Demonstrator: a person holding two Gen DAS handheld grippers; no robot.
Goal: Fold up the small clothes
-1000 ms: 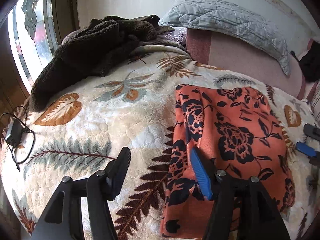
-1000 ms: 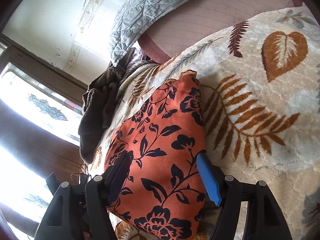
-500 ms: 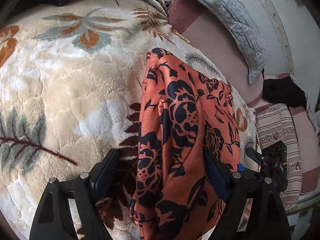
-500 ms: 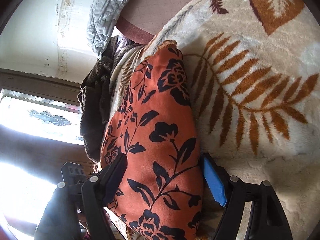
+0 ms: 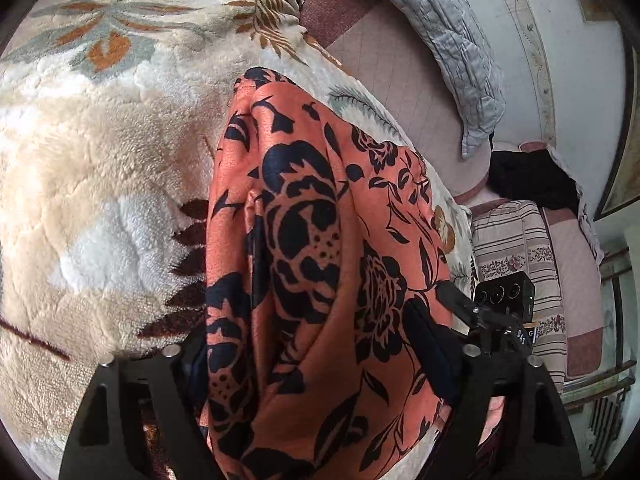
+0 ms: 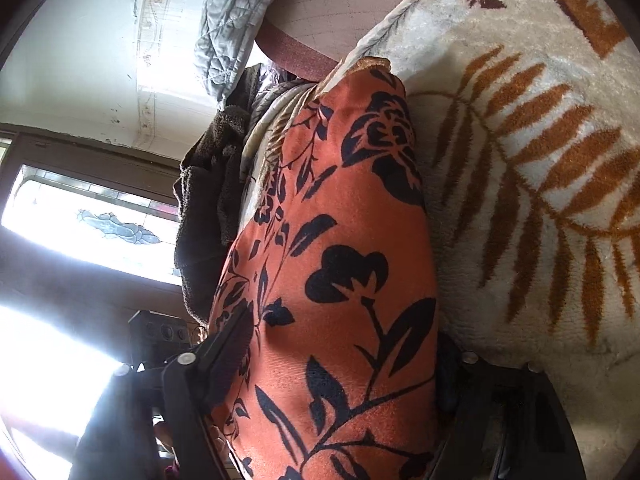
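Observation:
An orange garment with a black flower print [image 5: 320,248] lies on the cream leaf-patterned blanket [image 5: 92,184], its near edge bunched and raised. My left gripper [image 5: 316,356] has its jaws around that near edge, one finger on each side of the cloth. The right gripper's body [image 5: 500,300] shows at the garment's right corner. In the right wrist view the same garment [image 6: 344,280] fills the middle, and my right gripper [image 6: 344,364] straddles its near edge. The jaws stand wide, and whether they pinch the cloth is hidden.
A grey quilted pillow [image 5: 444,28] lies on a pink cushion [image 5: 384,76] at the head of the bed. A dark brown fleece [image 6: 208,208] is heaped near the window [image 6: 92,228]. Striped bedding [image 5: 516,264] and a black item [image 5: 532,180] lie to the right.
Both grippers have pushed further forward and lower onto the garment's near edge. The cloth now bunches up higher between the fingers and fills more of both views.

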